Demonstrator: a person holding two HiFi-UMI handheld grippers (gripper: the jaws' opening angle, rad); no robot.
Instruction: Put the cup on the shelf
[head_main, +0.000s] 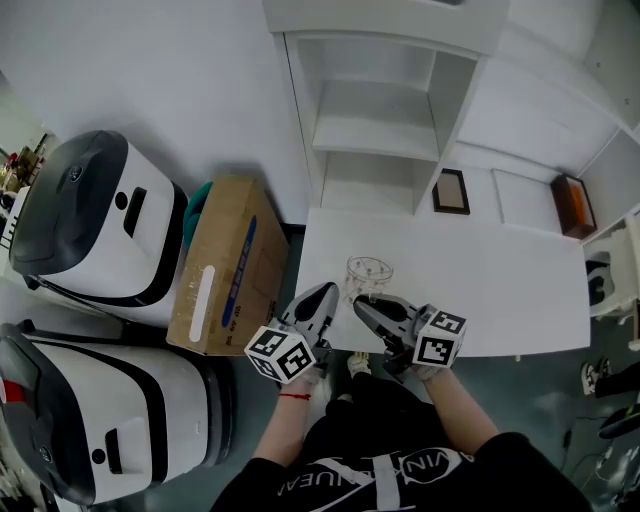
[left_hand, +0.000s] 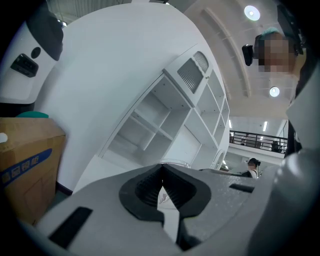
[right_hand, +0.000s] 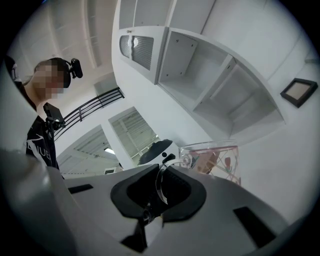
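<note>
A clear glass cup (head_main: 369, 272) with a coloured pattern stands near the front edge of the white table (head_main: 500, 290). My right gripper (head_main: 363, 303) sits just in front of it. In the right gripper view the cup's (right_hand: 214, 161) clear handle runs between the jaws of that gripper (right_hand: 159, 187), which is shut on it. My left gripper (head_main: 327, 293) is to the cup's left, shut on nothing (left_hand: 161, 189). The white shelf (head_main: 375, 130) with open compartments rises at the table's far side and also shows in both gripper views (left_hand: 150, 130) (right_hand: 225, 90).
A cardboard box (head_main: 225, 265) stands on the floor left of the table. Two white-and-black machines (head_main: 95, 215) (head_main: 90, 410) fill the left side. A small framed picture (head_main: 451, 191) leans at the back of the table, and a brown box (head_main: 573, 205) sits far right.
</note>
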